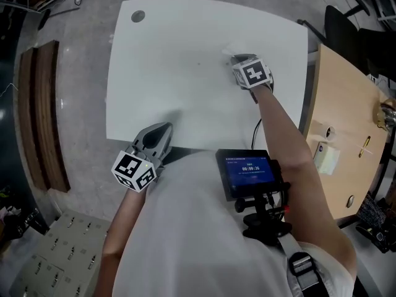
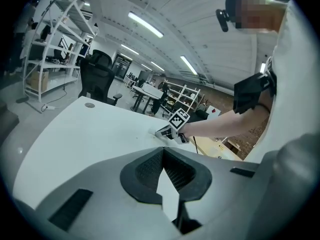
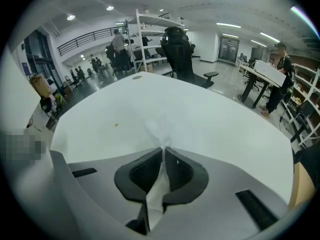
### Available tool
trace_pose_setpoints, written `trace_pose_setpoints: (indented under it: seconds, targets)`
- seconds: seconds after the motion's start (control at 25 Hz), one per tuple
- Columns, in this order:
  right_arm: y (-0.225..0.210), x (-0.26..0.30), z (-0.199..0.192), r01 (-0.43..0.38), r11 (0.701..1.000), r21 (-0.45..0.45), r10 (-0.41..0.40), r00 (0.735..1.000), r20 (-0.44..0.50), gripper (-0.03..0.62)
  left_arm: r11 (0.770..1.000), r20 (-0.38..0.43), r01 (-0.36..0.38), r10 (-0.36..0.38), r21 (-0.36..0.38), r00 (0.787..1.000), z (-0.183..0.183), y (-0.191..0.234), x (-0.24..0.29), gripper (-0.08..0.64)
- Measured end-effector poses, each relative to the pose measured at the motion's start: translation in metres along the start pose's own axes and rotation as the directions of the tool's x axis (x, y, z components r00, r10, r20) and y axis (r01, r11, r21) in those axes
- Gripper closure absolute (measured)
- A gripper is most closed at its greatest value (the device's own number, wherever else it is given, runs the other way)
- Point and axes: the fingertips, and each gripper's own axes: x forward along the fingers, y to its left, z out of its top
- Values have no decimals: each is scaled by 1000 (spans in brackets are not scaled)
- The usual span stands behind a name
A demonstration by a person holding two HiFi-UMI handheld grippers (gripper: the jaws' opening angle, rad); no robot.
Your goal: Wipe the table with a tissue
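Right gripper (image 1: 231,59) out on the far right part of the table (image 1: 173,73), tissue (image 3: 156,133) in its jaws and down on the table top. Left gripper (image 1: 162,129) at the near edge, well apart from it. Small round cap (image 1: 138,17) in the far left corner. Another desk (image 1: 346,129) just beside the table, on the right.

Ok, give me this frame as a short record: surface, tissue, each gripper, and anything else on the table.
surface: white table, with a round grey cap near its far left corner
tissue: white tissue, pinched at one end, the loose end fanned out on the tabletop
right gripper: right gripper shut on the tissue, tilted down at the table's far right part
left gripper: left gripper has its jaws together with nothing between them, at the table's near edge
dirt: one small yellowish speck on the tabletop
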Motion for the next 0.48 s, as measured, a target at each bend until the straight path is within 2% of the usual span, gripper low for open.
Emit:
trace_pose_setpoints:
  seconds: [0.08, 0.24, 0.48]
  targets:
    - [1, 4, -2, -3, 1000, 22, 3, 1000, -11, 565, 1000, 7, -9, 9, -7, 1000, 0, 0, -2, 554]
    - [6, 6, 2, -26, 991, 131, 23, 1000, 21, 565, 1000, 17, -9, 9, -20, 1000, 0, 4, -6, 554]
    - [28, 7, 0, -80, 990, 116, 78, 997, 24, 566, 1000, 24, 4, -3, -21, 1000, 4, 4, 1, 554]
